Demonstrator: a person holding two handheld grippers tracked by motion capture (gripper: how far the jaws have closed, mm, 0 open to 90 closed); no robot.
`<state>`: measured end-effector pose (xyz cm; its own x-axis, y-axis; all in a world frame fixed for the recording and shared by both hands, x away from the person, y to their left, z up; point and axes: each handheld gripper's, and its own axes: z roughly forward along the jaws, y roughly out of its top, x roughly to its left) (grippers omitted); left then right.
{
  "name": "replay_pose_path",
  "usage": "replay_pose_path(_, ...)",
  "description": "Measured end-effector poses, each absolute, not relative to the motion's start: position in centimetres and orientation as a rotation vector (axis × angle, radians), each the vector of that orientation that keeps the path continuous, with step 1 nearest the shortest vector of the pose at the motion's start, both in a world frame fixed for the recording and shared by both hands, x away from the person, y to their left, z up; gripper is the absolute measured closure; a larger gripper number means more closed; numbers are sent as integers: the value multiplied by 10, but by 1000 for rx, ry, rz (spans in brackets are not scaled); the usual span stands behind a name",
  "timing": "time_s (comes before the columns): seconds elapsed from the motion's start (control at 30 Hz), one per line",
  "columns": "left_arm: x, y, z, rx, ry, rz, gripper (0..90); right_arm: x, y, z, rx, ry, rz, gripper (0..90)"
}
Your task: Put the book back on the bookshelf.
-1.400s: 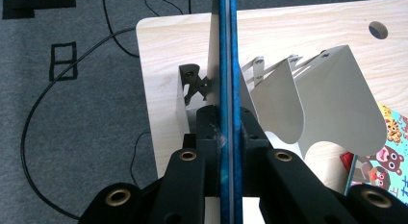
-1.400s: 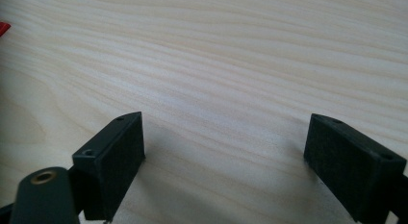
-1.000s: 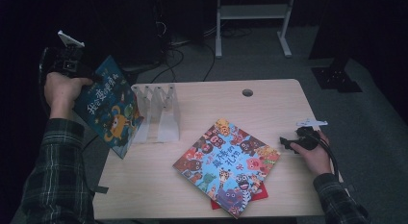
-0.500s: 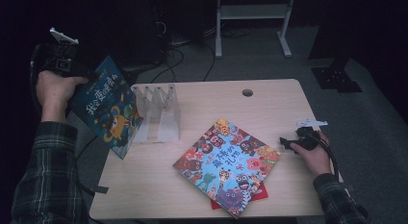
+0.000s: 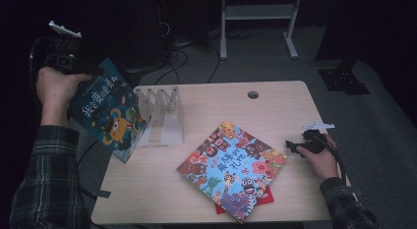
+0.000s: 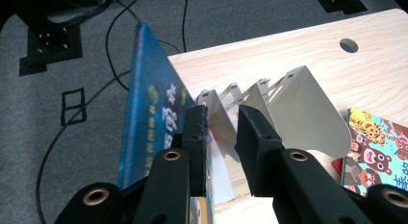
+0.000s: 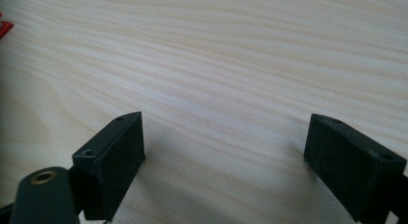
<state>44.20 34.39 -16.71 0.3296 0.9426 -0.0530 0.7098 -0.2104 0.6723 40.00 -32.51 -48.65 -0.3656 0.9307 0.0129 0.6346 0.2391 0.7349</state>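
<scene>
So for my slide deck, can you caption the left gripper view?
Left gripper, jaws slightly apart, beside a blue picture book standing at the white book rack.

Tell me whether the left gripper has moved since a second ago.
Yes. The left gripper has drifted up and left in the high view, away from the white rack; its jaws have just been opening beside the blue book.

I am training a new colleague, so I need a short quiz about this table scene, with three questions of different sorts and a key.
1. True or false: the right gripper rests on the table with open jaws.
2. Which colour shows under the colourful book? A red, B green, C yellow.
3. Fill in: the blue book stands tilted beside the white ____.

Key: 1 true. 2 A, the red edge. 3 rack.
</scene>
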Motion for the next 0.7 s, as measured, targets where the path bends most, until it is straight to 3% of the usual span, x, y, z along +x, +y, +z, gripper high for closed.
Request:
replay_pose_path(0.37, 439, 323, -187, 2034, 1372, 459, 782, 400, -325, -486, 1433, 2088, 926, 129)
replay_pose_path(0.7, 428, 297, -214, 2076, 1268, 383, 898, 400, -325, -487, 1432, 2089, 927, 129)
